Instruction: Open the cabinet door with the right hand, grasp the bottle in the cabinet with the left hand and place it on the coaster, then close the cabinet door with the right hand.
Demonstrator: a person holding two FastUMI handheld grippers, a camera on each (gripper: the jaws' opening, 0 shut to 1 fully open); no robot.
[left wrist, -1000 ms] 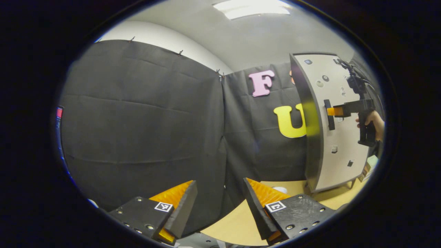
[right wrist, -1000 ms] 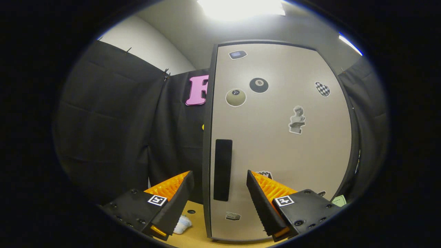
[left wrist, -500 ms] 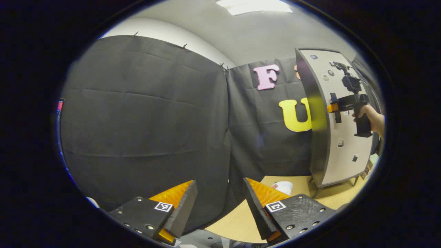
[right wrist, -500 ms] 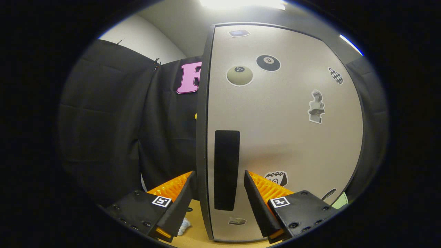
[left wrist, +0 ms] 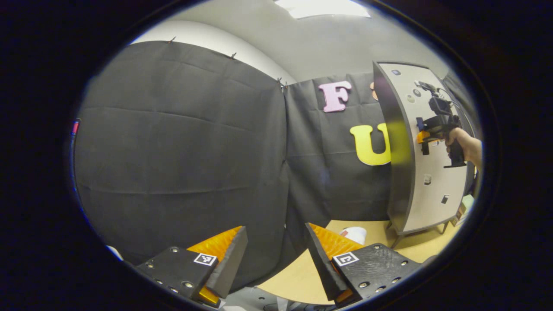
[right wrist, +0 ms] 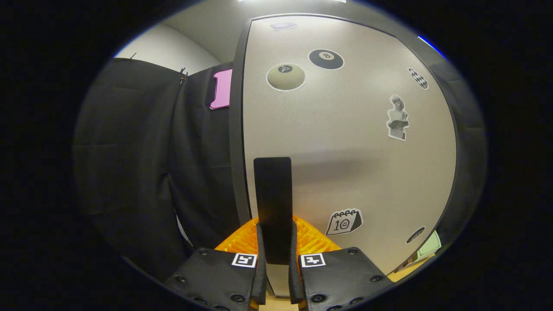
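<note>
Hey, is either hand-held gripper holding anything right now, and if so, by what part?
The right hand-held gripper is clamped on the cabinet door's black vertical handle, near its lower end. The left hand-held gripper holds nothing.
</note>
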